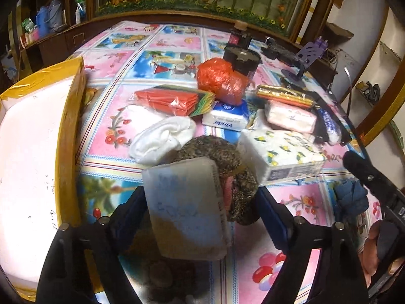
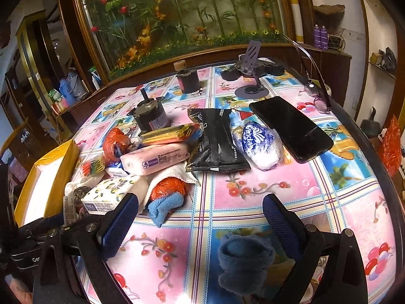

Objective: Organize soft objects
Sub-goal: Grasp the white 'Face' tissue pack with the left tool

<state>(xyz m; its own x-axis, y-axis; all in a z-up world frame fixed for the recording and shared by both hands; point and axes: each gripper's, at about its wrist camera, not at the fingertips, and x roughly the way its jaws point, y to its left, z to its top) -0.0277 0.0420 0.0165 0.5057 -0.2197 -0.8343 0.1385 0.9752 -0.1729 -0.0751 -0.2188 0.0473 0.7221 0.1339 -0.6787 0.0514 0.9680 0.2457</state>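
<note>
Behind your table the glass-fronted planter of fake bamboo fills the wall. Your left gripper (image 1: 200, 202) points level across the floral tablecloth (image 1: 108, 131), jaws clamped on a pale tissue pack (image 1: 187, 210) and a mottled brown cloth (image 1: 235, 177), beside the yellow box (image 1: 71, 116). Your right gripper (image 2: 200, 223) tilts down, jaws spread wide over a dark blue cloth (image 2: 243, 261) lying between them.

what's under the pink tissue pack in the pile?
The pink tissue pack lies on a white cloth, with an orange bundle poking out below. Whatever sits directly beneath its middle is covered.
</note>
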